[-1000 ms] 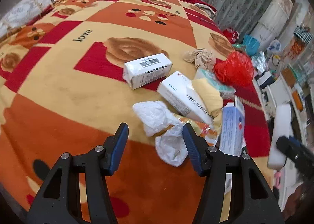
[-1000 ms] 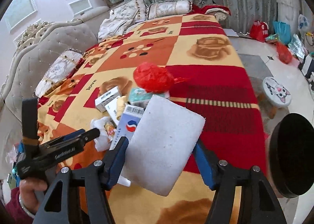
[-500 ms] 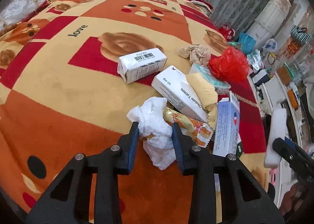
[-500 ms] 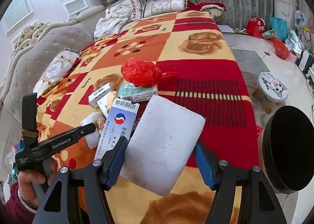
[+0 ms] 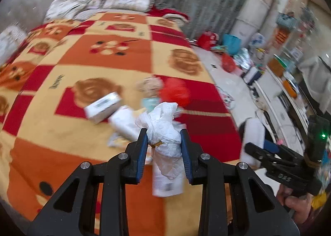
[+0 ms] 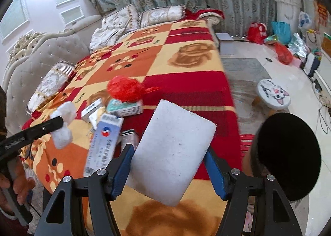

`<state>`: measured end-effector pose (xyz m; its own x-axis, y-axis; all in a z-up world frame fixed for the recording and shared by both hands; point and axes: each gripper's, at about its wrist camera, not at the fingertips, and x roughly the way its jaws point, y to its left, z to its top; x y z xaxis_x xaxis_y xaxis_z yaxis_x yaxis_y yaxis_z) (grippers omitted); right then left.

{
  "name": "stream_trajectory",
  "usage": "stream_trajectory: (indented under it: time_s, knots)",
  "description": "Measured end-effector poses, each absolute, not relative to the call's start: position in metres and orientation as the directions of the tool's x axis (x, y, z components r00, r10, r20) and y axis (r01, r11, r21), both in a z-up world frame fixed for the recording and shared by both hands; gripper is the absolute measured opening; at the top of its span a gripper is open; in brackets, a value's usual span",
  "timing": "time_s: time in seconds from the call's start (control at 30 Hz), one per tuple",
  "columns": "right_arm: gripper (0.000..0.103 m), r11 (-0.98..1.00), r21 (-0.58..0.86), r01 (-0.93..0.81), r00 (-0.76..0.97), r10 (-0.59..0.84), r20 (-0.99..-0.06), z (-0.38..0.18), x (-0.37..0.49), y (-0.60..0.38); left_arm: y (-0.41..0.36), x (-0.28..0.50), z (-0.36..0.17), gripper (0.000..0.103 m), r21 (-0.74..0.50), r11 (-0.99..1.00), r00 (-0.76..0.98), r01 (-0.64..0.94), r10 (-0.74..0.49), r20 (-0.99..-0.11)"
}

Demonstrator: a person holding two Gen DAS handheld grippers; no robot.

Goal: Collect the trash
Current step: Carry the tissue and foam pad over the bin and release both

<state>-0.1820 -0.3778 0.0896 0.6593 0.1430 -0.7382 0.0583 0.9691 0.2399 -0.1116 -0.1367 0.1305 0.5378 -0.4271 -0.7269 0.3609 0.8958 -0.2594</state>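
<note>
Left claw [image 5: 163,132] grips tissue wad [image 5: 165,126]; only right view shows black bin [image 6: 289,153].

White crumpled tissue [image 5: 163,130], red bag [image 6: 125,89], orange-red-yellow checked blanket [image 5: 103,64].

boxes [image 6: 126,107] clustered mid-blanket [image 6: 186,82] | bag [image 6: 126,89] behind them | stool [image 6: 273,94] – floor, right of bed
</note>
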Motion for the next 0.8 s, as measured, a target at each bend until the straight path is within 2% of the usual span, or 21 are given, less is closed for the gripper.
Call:
stream_trajectory:
  time_s: [0.47,0.8]
  knots:
    - [0.065,0.934,0.216,0.284,0.659,-0.026,-0.752,0.090,-0.227,-0.487,-0.286,-0.129,0.133,0.029,-0.247,0.787,0.427,0.565,-0.535,-0.729]
    - [0.065,0.885,0.213,0.414,0.616,-0.100,-0.781,0.073,-0.244,-0.554,-0.372,-0.125,0.110,0.029,-0.304,0.721,0.315,0.623,-0.586,-0.746]
